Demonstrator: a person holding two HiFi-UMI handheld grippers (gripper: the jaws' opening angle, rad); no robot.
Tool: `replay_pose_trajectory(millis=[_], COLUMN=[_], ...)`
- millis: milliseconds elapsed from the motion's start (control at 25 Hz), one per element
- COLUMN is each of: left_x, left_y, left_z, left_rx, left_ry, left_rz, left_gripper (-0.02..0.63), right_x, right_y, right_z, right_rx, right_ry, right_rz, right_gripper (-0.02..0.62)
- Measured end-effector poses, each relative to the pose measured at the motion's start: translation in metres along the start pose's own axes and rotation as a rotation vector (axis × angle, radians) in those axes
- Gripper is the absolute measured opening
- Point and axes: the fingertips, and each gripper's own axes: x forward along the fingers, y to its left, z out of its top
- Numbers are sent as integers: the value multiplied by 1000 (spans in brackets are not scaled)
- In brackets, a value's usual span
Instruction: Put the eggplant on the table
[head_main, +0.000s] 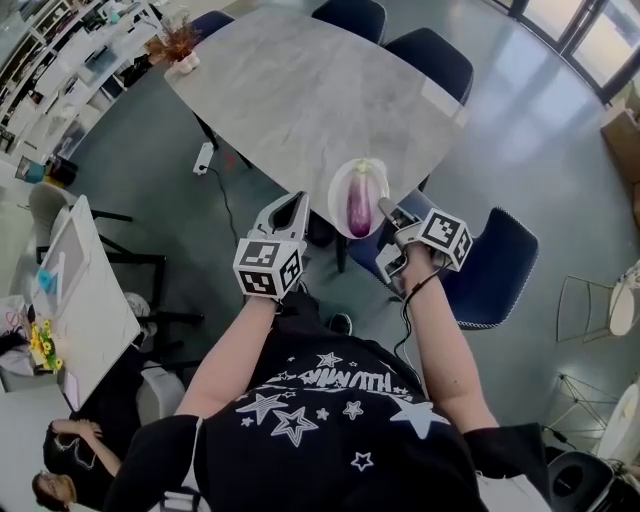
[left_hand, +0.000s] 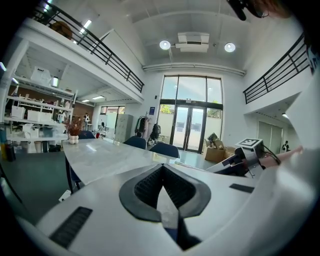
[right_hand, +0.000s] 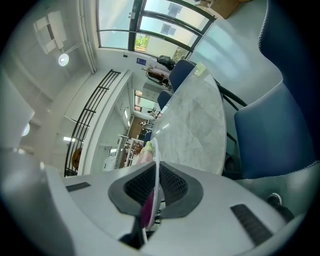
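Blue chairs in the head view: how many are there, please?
4: chairs far left, far middle, far right, and a near one beside the right gripper. More may be hidden.

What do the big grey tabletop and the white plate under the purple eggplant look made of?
Grey tabletop: stone or stone-look laminate, going by its pale marble veining and soft sheen. White plate under the purple eggplant: smooth, glossy, thin-rimmed; ceramic or plastic, cannot tell which.

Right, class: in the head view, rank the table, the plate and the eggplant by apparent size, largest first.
Largest: table, by far.
Next: plate.
Smallest: eggplant, lying on the plate.
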Motion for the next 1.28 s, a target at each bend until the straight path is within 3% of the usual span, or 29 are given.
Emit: replay_pose_trajectory(millis=[440,720,920,1280], left_x=[40,94,130,186], left_y=[21,42,82,149], left_z=[-5,16,39,52], left_rx=[-8,-13,-12,-19], left_ry=[-4,17,18,37], left_rz=[-58,-94,-112,-167], left_gripper=[8,8,8,8], right_x=[24,61,113,180], right_y=[-11,-8,14,13], right_z=[16,56,82,109], right_rx=[-5,7,-31,18], right_ry=[-47,-64,-72,-146], right_rz=[-31,-73,-72,-126], right_gripper=[21,21,21,21])
